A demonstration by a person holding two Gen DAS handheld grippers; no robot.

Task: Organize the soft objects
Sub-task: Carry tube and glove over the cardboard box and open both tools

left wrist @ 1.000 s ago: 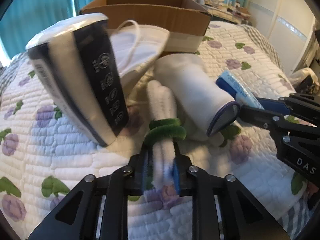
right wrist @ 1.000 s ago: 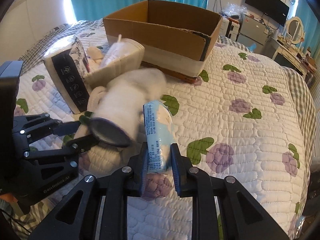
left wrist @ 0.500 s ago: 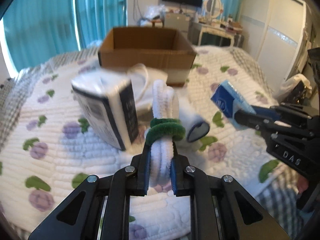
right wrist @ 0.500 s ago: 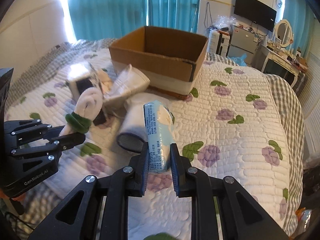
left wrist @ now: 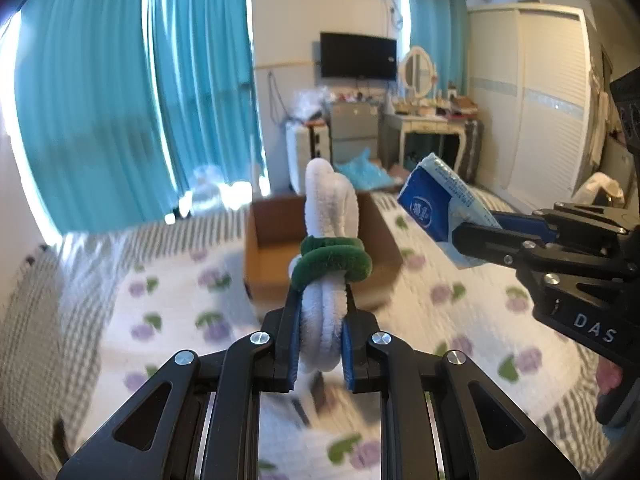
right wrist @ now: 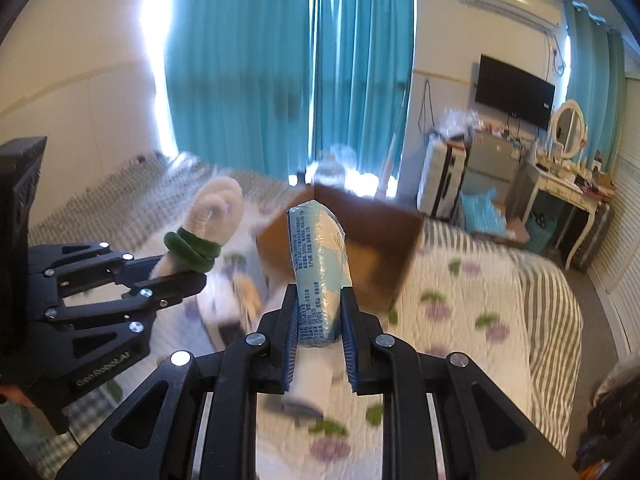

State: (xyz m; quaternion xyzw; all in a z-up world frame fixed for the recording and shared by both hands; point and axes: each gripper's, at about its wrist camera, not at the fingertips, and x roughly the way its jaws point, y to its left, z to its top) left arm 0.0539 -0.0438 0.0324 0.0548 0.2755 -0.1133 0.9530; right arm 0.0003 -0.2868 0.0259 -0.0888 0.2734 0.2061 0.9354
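My left gripper (left wrist: 320, 332) is shut on a white fuzzy rope bundle (left wrist: 330, 216) tied with a green band, held upright above the bed; it also shows in the right wrist view (right wrist: 212, 216). My right gripper (right wrist: 320, 320) is shut on a blue tissue pack (right wrist: 318, 256), also lifted; the pack shows in the left wrist view (left wrist: 436, 204). The open cardboard box (left wrist: 276, 248) stands on the quilt just ahead of both grippers, seen too in the right wrist view (right wrist: 372, 236).
The flowered quilt (left wrist: 160, 304) covers the bed. A white roll (right wrist: 308, 388) and other soft items (right wrist: 236, 304) lie blurred below my grippers. Teal curtains (left wrist: 120, 92), a dresser (left wrist: 424, 128) and a wardrobe (left wrist: 548, 112) stand beyond the bed.
Both grippers have risen from the quilt with their loads and tilted up toward the box. The tissue box, mask and white roll have dropped out of the left wrist view.
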